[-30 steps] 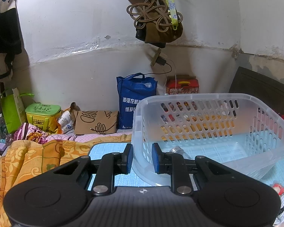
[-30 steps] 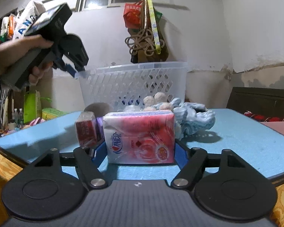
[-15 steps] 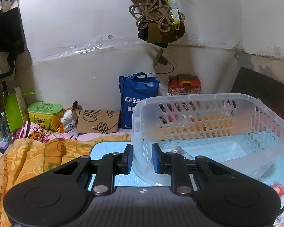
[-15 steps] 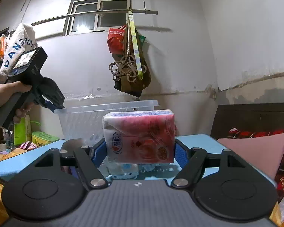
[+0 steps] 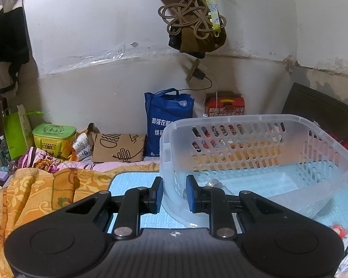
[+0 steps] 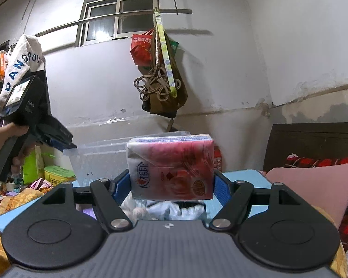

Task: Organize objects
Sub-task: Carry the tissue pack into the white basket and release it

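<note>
Cluttered bedroom with a blue table (image 5: pixel 136 180), our left gripper (image 5: pixel 173 193) pinching the near wall of the clear basket (image 5: pixel 262 153), our right gripper (image 6: pixel 171 185) clamped on a pink tissue pack (image 6: pixel 171 166), lifted above the table in front of the basket.

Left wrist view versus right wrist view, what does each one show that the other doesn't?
Only the left wrist view: the left gripper clamped on the basket wall, a bottle inside, and the blue bag.

Only the right wrist view: the right gripper holding a tissue pack in the air, the window, and a hand.

Both: the basket, the hanging cord and the green box.
</note>
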### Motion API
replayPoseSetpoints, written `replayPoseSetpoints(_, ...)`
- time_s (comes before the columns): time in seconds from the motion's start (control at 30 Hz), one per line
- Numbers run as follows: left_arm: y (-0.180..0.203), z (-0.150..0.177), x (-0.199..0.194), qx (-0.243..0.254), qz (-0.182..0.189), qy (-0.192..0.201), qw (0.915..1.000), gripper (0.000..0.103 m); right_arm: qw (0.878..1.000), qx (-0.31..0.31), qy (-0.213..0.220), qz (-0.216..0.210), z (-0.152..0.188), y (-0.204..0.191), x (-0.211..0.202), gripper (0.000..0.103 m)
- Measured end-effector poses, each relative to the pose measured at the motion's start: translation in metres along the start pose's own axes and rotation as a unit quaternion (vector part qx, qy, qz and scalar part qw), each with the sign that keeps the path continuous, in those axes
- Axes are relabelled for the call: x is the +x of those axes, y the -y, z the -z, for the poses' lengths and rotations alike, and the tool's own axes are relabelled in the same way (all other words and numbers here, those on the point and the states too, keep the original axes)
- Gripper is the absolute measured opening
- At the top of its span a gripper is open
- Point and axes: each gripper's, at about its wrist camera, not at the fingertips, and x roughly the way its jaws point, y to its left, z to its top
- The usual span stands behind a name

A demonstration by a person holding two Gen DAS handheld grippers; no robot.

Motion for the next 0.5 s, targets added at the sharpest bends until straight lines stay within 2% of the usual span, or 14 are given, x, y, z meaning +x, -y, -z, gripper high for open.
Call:
replayPoseSetpoints(0.17, -0.003, 0.0, -0.001, -0.005, 0.007, -0.001, 1.0, 0.026, 1.0, -0.007, 0.01, -0.004, -0.025, 0.004, 0.013, 0.075)
replayPoseSetpoints(0.27, -0.004, -0.001, 0.0, -0.006, 0.008, -0.001, 0.9999, 0.026, 1.0, -0.004, 0.001, -0.016, -0.037, 0.008, 0.026, 0.075)
replayPoseSetpoints(0.4, -0.006, -0.002, 0.001, -0.007, 0.011, -0.001, 0.9999, 0.026, 0.999, -0.038, 0.001, -0.021, -0.06, 0.012, 0.044, 0.075)
replayPoseSetpoints(0.5, -0.006, -0.002, 0.002, -0.006, 0.01, -0.001, 0.9999, 0.026, 0.998, -0.031, -0.016, -0.045, -0.082, 0.022, 0.066, 0.075)
